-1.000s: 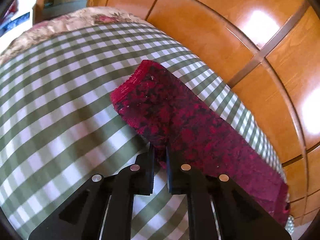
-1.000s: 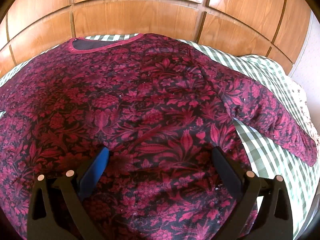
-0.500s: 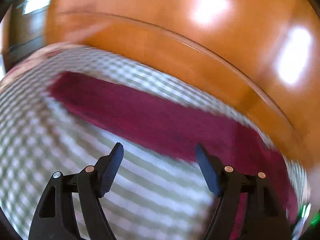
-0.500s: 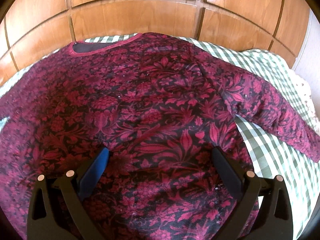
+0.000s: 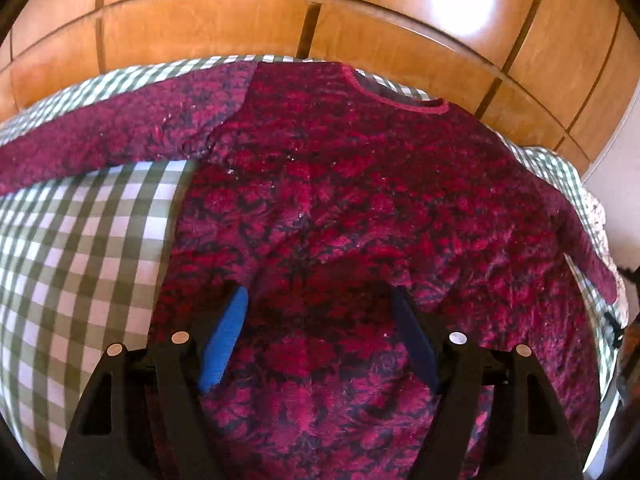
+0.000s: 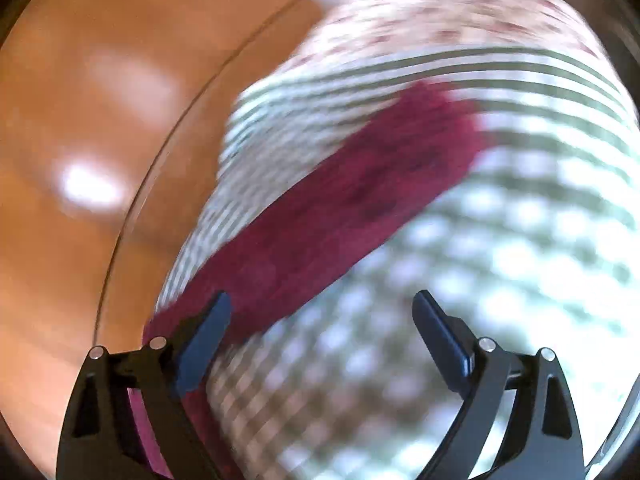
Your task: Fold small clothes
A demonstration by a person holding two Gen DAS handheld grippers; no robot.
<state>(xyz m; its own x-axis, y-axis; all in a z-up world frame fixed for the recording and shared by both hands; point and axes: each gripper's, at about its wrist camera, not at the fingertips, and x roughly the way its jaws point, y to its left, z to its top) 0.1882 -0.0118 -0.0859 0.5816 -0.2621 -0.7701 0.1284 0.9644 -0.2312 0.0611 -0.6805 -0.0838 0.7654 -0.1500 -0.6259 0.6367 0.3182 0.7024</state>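
Observation:
A dark red floral sweater (image 5: 360, 200) lies spread flat on a green-and-white checked cloth (image 5: 80, 248), neckline toward the wooden wall, left sleeve (image 5: 100, 140) stretched out to the left. My left gripper (image 5: 320, 320) is open and empty, hovering over the sweater's lower body. In the blurred right wrist view, the sweater's right sleeve (image 6: 340, 216) runs diagonally across the checked cloth (image 6: 500, 260). My right gripper (image 6: 324, 320) is open and empty, its left finger beside the sleeve near the shoulder end.
A glossy wooden panelled wall (image 5: 320, 12) stands right behind the cloth. A floral-patterned fabric (image 6: 460, 12) lies beyond the checked cloth's far end in the right wrist view. The cloth's right edge (image 5: 600, 208) drops off beside a pale wall.
My left gripper let go of the left sleeve's cuff, opened and swung right over the sweater's body. My right gripper swung from the body toward the right sleeve, still open.

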